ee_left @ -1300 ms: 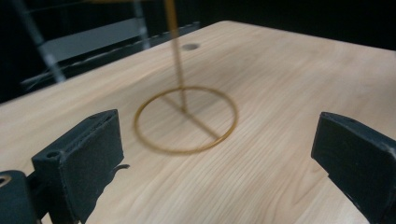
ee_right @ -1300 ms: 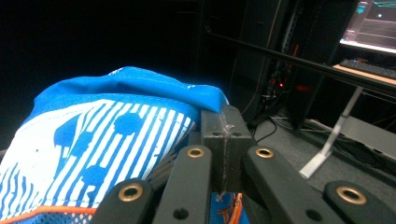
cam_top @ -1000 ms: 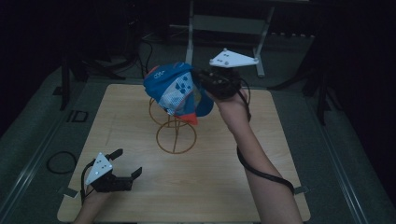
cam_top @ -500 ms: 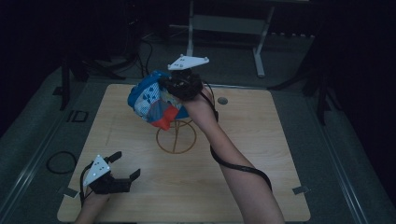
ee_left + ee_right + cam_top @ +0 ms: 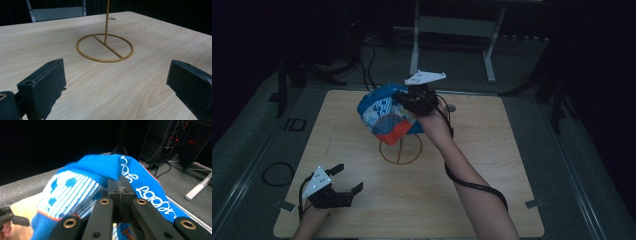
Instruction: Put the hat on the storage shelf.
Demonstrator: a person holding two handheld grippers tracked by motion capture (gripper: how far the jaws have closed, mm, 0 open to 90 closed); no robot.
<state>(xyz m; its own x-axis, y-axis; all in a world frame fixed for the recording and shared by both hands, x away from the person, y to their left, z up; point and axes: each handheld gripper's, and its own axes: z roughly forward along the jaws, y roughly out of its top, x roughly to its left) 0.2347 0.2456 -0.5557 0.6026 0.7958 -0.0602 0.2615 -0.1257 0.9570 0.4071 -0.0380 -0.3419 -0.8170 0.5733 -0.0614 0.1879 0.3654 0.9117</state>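
Blue cap (image 5: 384, 112) pinched in clenched jaws of right gripper (image 5: 414, 100), held above gold wire stand (image 5: 400, 148) mid-table. Left gripper (image 5: 343, 181) jaws spread wide, nothing between them, low at near-left corner, aimed at stand ring. Light wood table (image 5: 492, 150), grey floor around, metal frame (image 5: 452, 30) behind, room dark.
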